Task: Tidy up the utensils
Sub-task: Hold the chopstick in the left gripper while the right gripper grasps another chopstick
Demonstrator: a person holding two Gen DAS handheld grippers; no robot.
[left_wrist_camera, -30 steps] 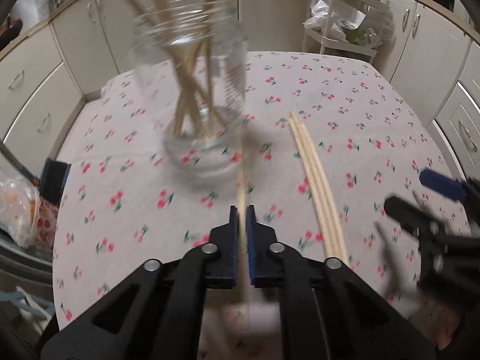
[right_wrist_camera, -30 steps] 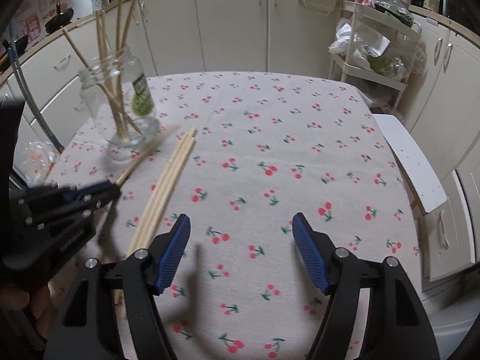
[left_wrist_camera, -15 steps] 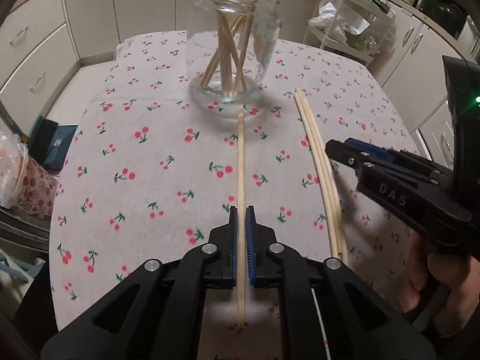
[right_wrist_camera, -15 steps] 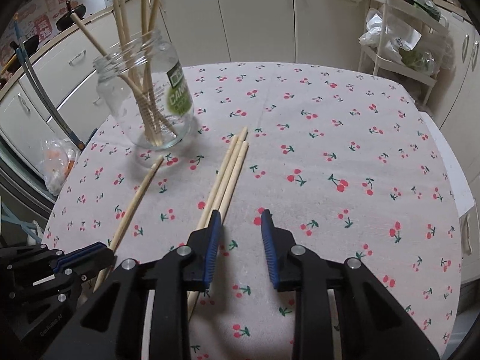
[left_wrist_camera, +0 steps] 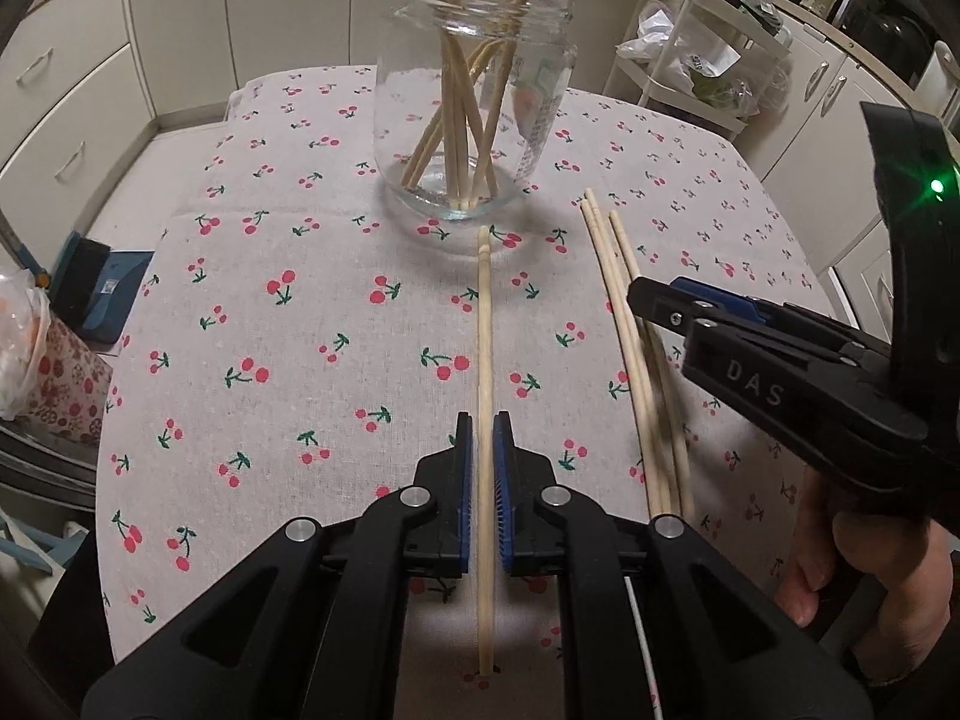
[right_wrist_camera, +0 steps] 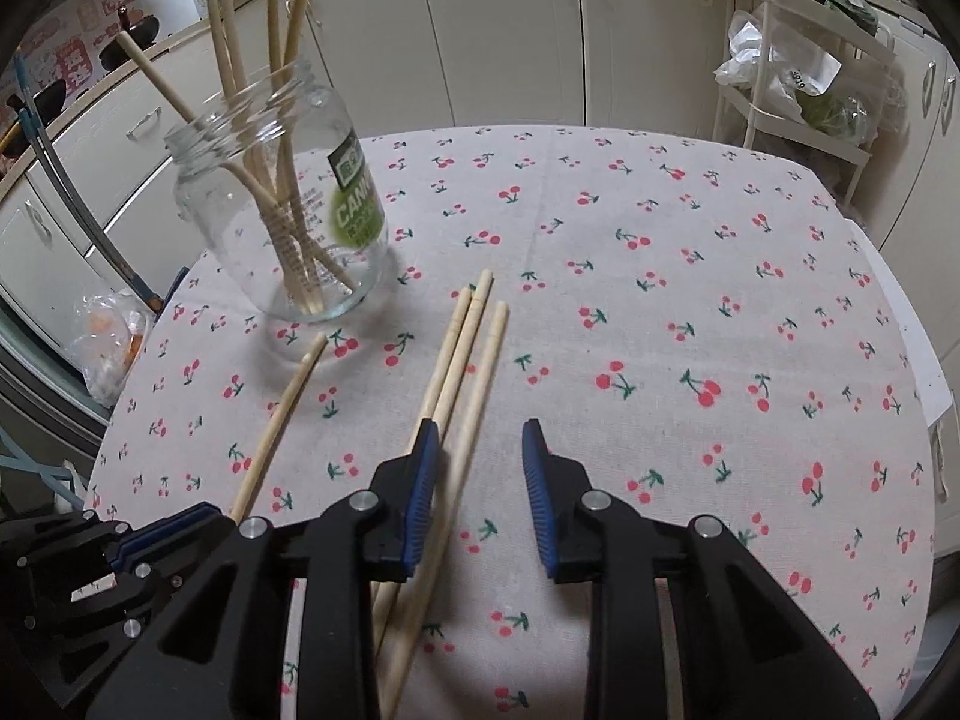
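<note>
A clear glass jar with several wooden chopsticks stands on the cherry-print tablecloth. My left gripper is shut on a single chopstick that points at the jar's base, its tip just short of the glass. In the right wrist view the left gripper sits low at the left with that chopstick. Three loose chopsticks lie side by side right of it. My right gripper hovers over them, jaws partly apart, one stick between them, pads not pressing.
A white wire rack with bags stands beyond the table's far right corner. Cream cabinets ring the room. A plastic bag hangs off the table's left side. A person's hand grips the right tool.
My left gripper drew back from the jar with its chopstick. The right gripper's jaws narrowed and it slid left over the three loose chopsticks.
</note>
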